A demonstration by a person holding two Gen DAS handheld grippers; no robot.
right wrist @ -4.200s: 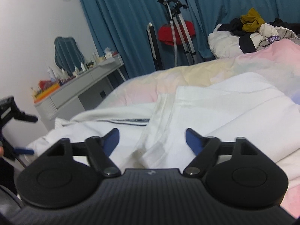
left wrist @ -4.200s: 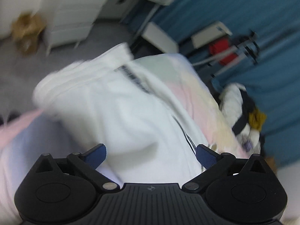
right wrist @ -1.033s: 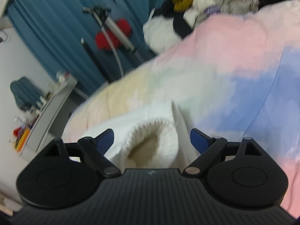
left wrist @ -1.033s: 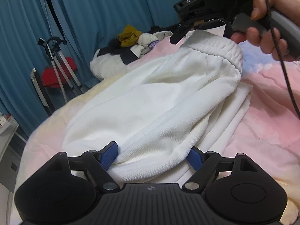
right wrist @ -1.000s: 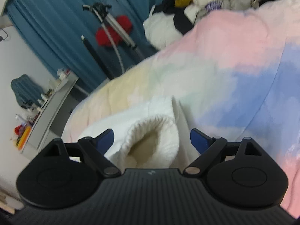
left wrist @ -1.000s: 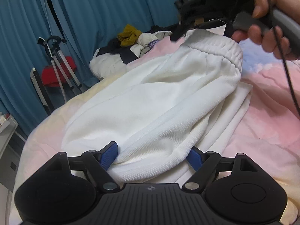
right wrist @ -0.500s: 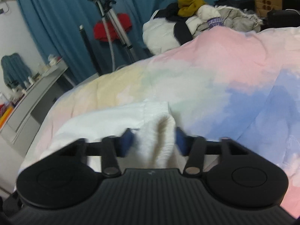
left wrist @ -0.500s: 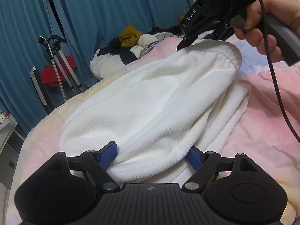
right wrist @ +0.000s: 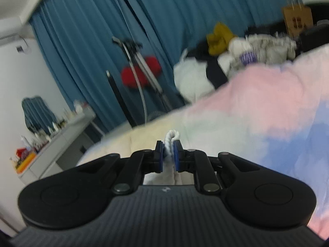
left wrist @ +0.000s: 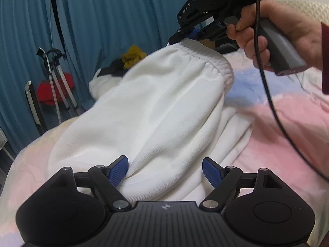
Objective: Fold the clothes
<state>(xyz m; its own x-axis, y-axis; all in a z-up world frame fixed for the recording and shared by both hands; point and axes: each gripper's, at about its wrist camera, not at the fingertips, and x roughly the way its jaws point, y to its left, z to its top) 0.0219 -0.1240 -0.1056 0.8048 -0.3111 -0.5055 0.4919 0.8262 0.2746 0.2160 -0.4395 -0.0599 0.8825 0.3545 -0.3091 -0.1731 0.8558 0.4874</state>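
Since a second earlier, the right hand-held gripper [right wrist: 168, 154] had clamped the waistband [left wrist: 205, 56] and lifted it. Left hand-held gripper [left wrist: 165, 169] stayed open around the near trousers [left wrist: 148, 113]; folding had barely begun.

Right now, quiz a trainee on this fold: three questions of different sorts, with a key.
1. True or false: the right gripper is shut on the white garment's waistband.
2. The left gripper is: A) shut on the garment; B) open with cloth between its fingers; C) out of view.
3. Fill in: the garment lies on a pastel ____.

Key: 1 true; 2 B; 3 bedspread.
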